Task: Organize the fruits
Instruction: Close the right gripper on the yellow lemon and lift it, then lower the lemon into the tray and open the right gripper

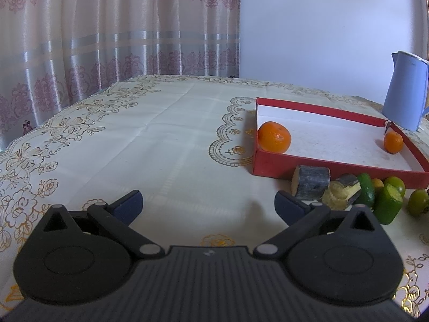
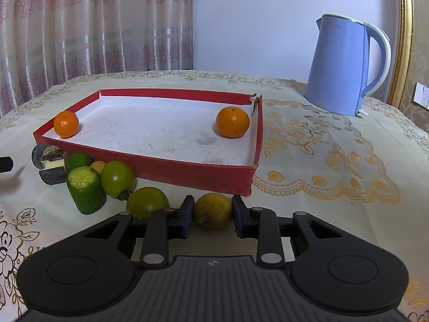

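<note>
Step in hand: we judge this to be the pick-up of one more fruit for the red tray [image 2: 171,173]; two oranges, one [image 2: 66,124] at the near left corner and one [image 2: 232,122] at the far right, already lie inside it.
Right gripper: our right gripper [image 2: 213,213] has its jaws drawn in on a small yellow-brown fruit [image 2: 213,210], one pad at each side of it, down on the cloth just in front of the tray's near wall.
Left gripper: our left gripper [image 1: 208,205] stands spread wide over bare cloth, holding nothing.
Waiting fruit: a green fruit [image 2: 147,201] sits just left of the pinched one; further left lie another green fruit [image 2: 117,178], a cut green piece [image 2: 85,189] and dark-skinned cut chunks [image 2: 49,161], all bunched along the tray's front.
Next move: we would lift straight up first, clear the near wall, then carry over the white floor of the tray and let go low, since a round fruit will probably roll.
Risk: the green neighbour is close enough to be nudged.
Surface: a table under a cream cloth [image 1: 174,134] with gold flower print, creased in squares.
Room: a patterned pink curtain [image 1: 107,26] behind, a plain pale wall, and a blue kettle [image 2: 346,64] standing beyond the tray's right end.
</note>
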Demonstrator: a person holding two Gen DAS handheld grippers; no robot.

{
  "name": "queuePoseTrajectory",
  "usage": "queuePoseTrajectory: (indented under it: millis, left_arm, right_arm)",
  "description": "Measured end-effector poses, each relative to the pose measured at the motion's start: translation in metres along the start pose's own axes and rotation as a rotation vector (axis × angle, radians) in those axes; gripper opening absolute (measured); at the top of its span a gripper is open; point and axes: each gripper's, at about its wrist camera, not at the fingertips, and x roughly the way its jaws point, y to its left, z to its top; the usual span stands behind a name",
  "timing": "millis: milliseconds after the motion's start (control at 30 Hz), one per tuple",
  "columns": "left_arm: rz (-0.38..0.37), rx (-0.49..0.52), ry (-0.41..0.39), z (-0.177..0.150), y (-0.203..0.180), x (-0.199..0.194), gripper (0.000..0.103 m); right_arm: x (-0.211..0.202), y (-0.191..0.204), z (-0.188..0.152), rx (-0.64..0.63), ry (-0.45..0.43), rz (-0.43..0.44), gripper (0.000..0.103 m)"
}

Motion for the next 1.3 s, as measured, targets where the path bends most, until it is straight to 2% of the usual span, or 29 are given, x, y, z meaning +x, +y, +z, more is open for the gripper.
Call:
queuePoseTrajectory:
  millis: [933,1033,1167,1300]
  left_arm:
    - [0.064,0.069,0.012,-0.001,-0.013,0.002,0.103]
    - [0.057,0.067,0.013,0.0,-0.013,0.001,0.103]
    - [0.045,0.052,0.014,-0.001,-0.01,0.001,0.103]
    - [0.033,0.038,0.014,0.0,-0.007,0.001,0.103]
  right_arm:
    - [-0.013,-0.009,0.0,0.035,-0.069,0.018,0.028]
    - [-0.018,-0.008,0.01,0.019,-0.093,0.013,0.028]
    - [-0.018,-0.009,0.041,0.002,-0.136,0.0,0.028]
    - [0.012,-0.017,0.068,0.023,-0.093,0.01,0.029]
